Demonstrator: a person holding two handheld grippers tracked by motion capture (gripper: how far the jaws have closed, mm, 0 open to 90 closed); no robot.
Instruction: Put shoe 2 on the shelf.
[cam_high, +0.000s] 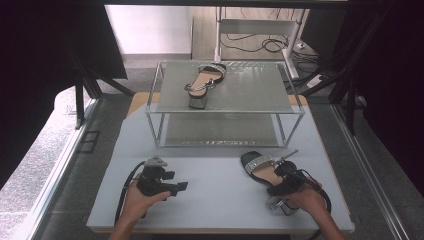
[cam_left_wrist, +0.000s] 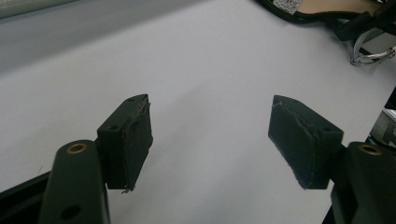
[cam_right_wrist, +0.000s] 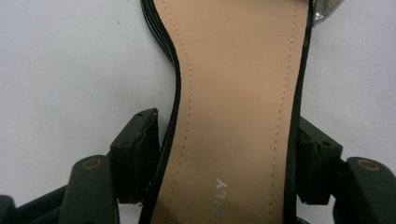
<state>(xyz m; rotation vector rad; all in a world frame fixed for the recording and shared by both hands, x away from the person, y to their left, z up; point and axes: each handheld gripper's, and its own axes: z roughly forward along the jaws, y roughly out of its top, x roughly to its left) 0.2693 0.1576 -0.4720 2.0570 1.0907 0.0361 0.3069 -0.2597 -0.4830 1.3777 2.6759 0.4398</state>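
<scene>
Tan-insoled black sandal (cam_right_wrist: 233, 93), glittery strap

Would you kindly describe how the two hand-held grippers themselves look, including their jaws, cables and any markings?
Both are black. The left gripper carries a grey three-cornered plate on top and trails a black cable. Its blocky jaws have worn pads and brass-coloured rivets. The right gripper shows matching jaws. Forearms are sleeveless.

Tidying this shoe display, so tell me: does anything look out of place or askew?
One sandal sits on the top shelf of the glass rack, but its mate lies down on the white table, with the right gripper straddling its insole. The left gripper is open, empty. Nothing looks damaged.
</scene>
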